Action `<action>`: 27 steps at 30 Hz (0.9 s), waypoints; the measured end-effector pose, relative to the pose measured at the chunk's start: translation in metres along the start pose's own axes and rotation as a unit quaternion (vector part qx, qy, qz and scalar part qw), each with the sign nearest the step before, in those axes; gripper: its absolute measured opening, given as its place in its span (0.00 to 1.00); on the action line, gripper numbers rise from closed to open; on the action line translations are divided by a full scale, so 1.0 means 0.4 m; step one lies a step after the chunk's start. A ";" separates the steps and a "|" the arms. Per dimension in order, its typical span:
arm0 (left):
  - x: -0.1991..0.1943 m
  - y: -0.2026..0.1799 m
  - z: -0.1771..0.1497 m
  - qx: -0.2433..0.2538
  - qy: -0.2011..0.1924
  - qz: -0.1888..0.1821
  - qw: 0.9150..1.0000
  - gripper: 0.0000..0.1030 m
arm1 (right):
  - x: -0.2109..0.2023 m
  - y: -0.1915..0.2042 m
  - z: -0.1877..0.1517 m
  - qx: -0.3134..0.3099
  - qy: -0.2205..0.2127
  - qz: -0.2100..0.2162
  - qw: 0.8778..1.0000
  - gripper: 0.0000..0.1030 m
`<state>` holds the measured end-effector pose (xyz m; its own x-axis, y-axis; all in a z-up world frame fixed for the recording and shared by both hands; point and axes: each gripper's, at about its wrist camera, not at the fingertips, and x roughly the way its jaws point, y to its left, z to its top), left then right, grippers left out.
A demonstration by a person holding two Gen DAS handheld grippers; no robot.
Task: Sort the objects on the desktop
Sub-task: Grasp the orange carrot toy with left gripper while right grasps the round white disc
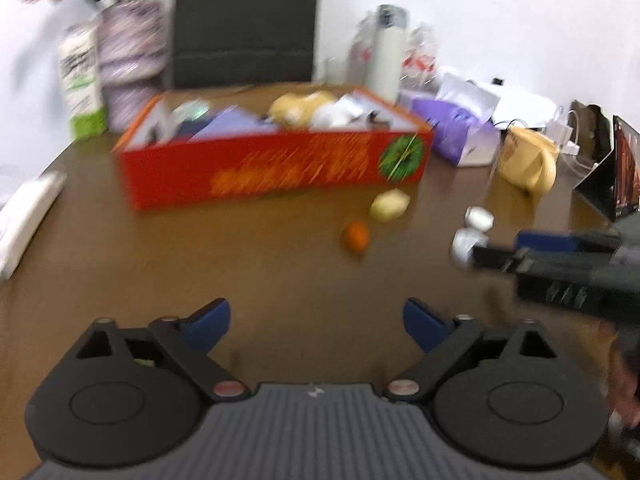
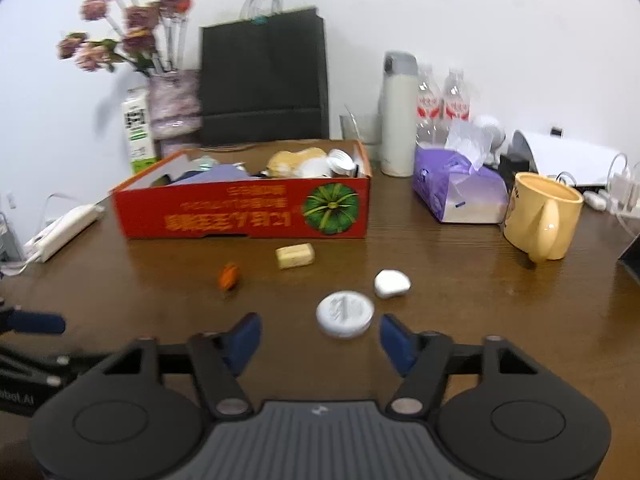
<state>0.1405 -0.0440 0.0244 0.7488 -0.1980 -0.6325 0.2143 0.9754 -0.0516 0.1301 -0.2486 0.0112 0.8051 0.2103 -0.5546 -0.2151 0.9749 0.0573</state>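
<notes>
Left wrist view is smeared with blur, but the left gripper [image 1: 317, 320] shows at the bottom with its blue-padded fingers [image 1: 210, 326] spread wide over bare brown wooden tabletop [image 1: 120, 264], nothing between them. At the right edge of this view the right gripper [image 1: 496, 254] pokes in, tips close to a round white flat tin [image 1: 464, 242]. The right wrist view is sharper: the right gripper [image 2: 320, 338] sits low in the frame, its jaws at a middling spread and empty, and that round white flat tin [image 2: 345, 314] lies just ahead of the gap, toward the right finger, not pinched. Just beyond it lies a small white rounded case [image 2: 392, 283]; further up the frame, a pale yellow wrapped block [image 2: 295, 256] and a small orange object [image 2: 229, 276] lie loose on the table. Behind them, centre frame, stands the long red cardboard box with a green pumpkin print [image 2: 248, 212], already holding mixed items. Only this view shows the whole vase of dried pink flowers [image 2: 172, 100] at upper left and the full black paper bag [image 2: 264, 80] against the white wall. To the right: a white flask [image 2: 397, 116], a purple tissue pack [image 2: 456, 188], a yellow ceramic mug [image 2: 540, 216]. At far left, a white power strip [image 2: 64, 228] lies beside the box.
</notes>
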 end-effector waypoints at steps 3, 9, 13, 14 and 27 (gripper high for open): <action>0.079 -0.034 0.056 0.007 -0.001 -0.011 1.000 0.80 | 0.051 -0.008 0.022 -0.006 0.008 -0.002 1.000 0.53; 0.173 -0.052 0.084 0.013 0.014 -0.022 1.000 0.64 | 0.089 -0.037 0.004 0.011 0.011 0.005 1.000 0.36; 0.194 -0.056 0.079 0.028 0.013 -0.014 0.999 0.40 | 0.095 -0.022 0.004 -0.010 0.014 0.008 1.000 0.37; 0.195 -0.060 0.080 0.034 0.011 -0.011 0.999 0.28 | 0.098 -0.018 0.005 -0.014 0.015 0.011 1.000 0.38; 0.016 -0.037 0.013 -0.010 -0.028 0.008 1.000 0.14 | 0.088 -0.043 0.002 0.019 0.012 0.035 0.999 0.37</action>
<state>0.1454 -0.0602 0.0251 0.7861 -0.1861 -0.5894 0.1887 0.9803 -0.0579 0.1626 -0.2580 -0.0090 0.7755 0.2762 -0.5678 -0.2483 0.9602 0.1279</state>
